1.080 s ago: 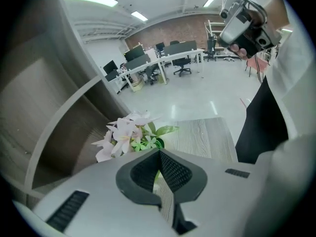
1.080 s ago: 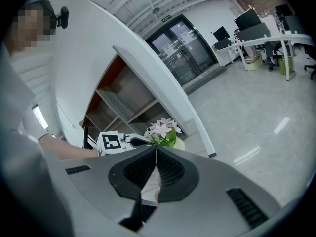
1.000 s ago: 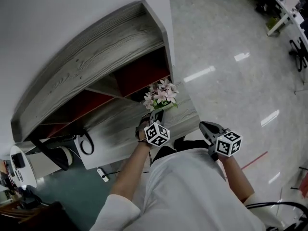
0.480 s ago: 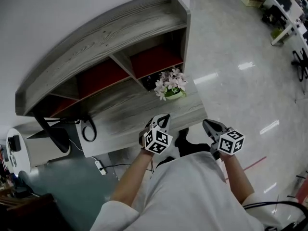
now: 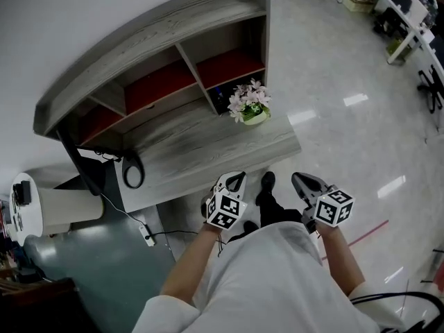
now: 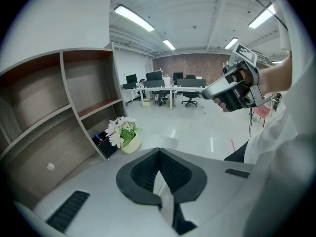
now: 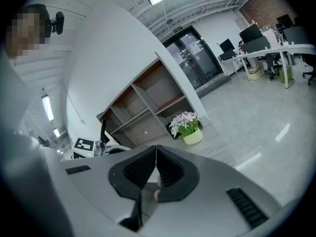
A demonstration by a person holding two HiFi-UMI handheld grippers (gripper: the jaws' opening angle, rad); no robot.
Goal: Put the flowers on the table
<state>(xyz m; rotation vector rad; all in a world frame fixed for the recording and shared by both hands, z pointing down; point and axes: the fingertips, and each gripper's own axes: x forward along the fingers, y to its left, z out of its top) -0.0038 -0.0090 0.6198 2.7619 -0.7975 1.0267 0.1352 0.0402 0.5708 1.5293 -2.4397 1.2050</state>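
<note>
Grey wood-grain table [image 5: 187,151] is seen bearing the flowers [image 5: 250,106], set upright in their pot at its right end, while the left gripper [image 5: 234,180] and right gripper [image 5: 300,180] are held apart from it, jaws together and empty, and are best kept clear so nothing gets knocked.

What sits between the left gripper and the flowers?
Only bare grey table top; the head view shows nothing else between the left gripper and the flowers.
</note>
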